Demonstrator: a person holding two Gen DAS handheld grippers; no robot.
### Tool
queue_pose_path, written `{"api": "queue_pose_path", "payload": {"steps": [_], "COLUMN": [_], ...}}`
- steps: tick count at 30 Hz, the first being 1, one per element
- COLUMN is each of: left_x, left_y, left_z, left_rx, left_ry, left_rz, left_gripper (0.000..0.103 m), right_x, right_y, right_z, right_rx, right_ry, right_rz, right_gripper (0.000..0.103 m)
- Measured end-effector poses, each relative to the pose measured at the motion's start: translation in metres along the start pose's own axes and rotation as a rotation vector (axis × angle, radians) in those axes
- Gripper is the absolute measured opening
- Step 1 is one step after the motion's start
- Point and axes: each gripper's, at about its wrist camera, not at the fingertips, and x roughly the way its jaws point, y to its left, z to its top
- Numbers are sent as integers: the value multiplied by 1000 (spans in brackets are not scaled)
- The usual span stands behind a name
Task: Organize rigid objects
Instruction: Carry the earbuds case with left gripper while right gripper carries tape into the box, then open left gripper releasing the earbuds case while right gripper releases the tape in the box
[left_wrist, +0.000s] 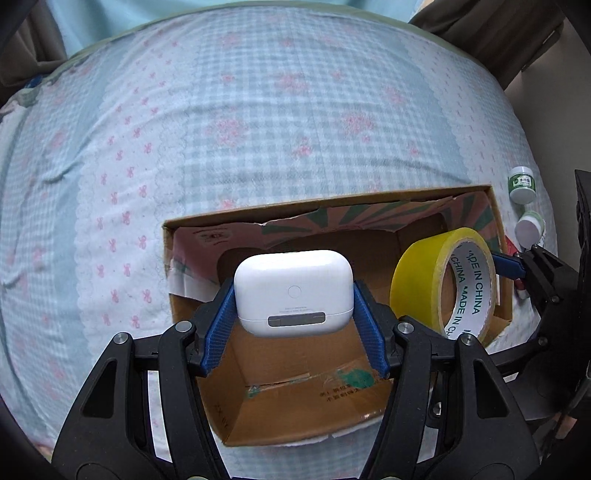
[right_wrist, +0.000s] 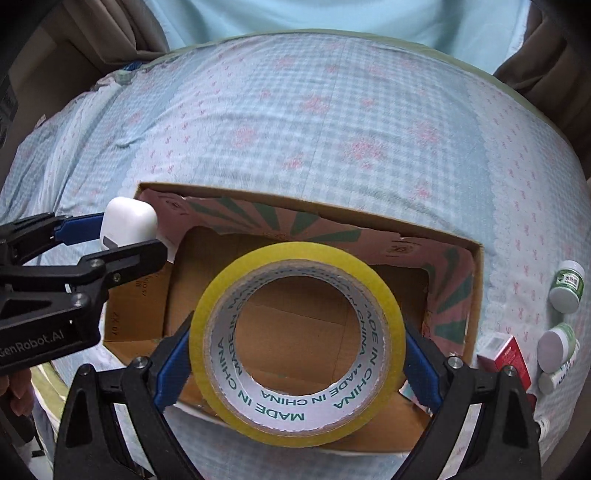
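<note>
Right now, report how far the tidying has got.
Done: nothing shows in the visible part of the box. In hand: the left gripper holds the earbud case and the right gripper holds the tape, both over the box. Left: drop both in, then collect the jars and the red carton lying beside it on the sheet.

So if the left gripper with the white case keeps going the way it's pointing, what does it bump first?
Most likely the brown floor of the open cardboard box. The left gripper holds the white earbud case over it, and nothing else shows in between. How far down is hard to judge.
</note>
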Motion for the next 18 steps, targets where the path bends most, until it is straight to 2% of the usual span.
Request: {"api": "queue_pose_path", "payload": {"steps": [7,11,14,15,16,17,18], "left_x": [44,46,39,36,33,30,26], "left_y": [-6,-12,-16,-16,-15,-14,-12], "left_z": [-1,2,8,9,10,11,11], "left_rx": [25,55,88,94,94,92,88], "left_ry": [55,60,32,28,25,20,6], "left_rz": [1,9,-1,9,10,-2,-13], "left_gripper": [57,57,58,67,92,103,103], "right_x": [41,45,43,43,44,46,47], "right_y": [-7,-10,-9,-7,-6,-6,-5], "right_z": [-7,-8,-5,-4,-4,-4,-5], "right_rx": [-22,-28,-53,-67,-75,-83,-96], "right_ry": [53,64,58,61,74,94,105], "right_rz": [1,7,8,13,20,30,38], "right_gripper": [96,96,96,96,96,96,96]}}
